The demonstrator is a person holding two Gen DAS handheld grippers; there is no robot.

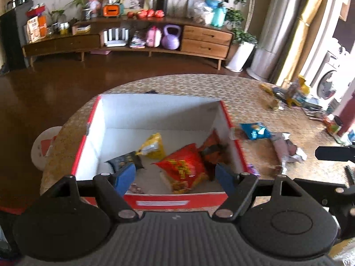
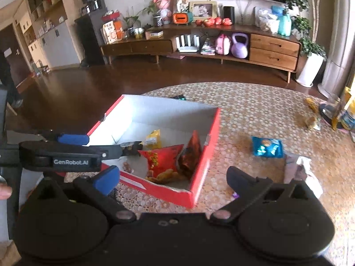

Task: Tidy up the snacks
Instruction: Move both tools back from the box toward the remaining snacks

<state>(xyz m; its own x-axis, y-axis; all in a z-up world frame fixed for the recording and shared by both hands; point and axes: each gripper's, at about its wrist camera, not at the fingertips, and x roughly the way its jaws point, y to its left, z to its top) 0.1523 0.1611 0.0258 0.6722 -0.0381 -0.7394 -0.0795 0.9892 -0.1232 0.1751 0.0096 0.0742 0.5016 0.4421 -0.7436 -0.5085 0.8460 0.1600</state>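
Observation:
A red box with a white inside [image 1: 111,115] [image 2: 206,153] stands on the patterned table. In it lie a red snack bag [image 1: 184,166] [image 2: 162,159], a yellow bag [image 1: 153,146] [image 2: 153,138], a dark bag [image 1: 124,159] and an orange-brown bag [image 2: 190,153]. My left gripper [image 1: 176,176] is open and empty over the box's near edge; it shows from the side in the right wrist view [image 2: 73,139]. My right gripper [image 2: 170,177] is open and empty above the box's near corner. A blue snack bag [image 1: 255,130] [image 2: 267,147] and a crumpled pale wrapper [image 1: 286,148] [image 2: 299,168] lie on the table right of the box.
A small purple item [image 1: 253,168] lies by the box's right wall. Clutter with a yellow pack [image 1: 288,93] [image 2: 337,113] sits at the table's far right edge. A white stool [image 1: 44,146] stands left of the table. A wooden sideboard [image 1: 133,40] lines the far wall.

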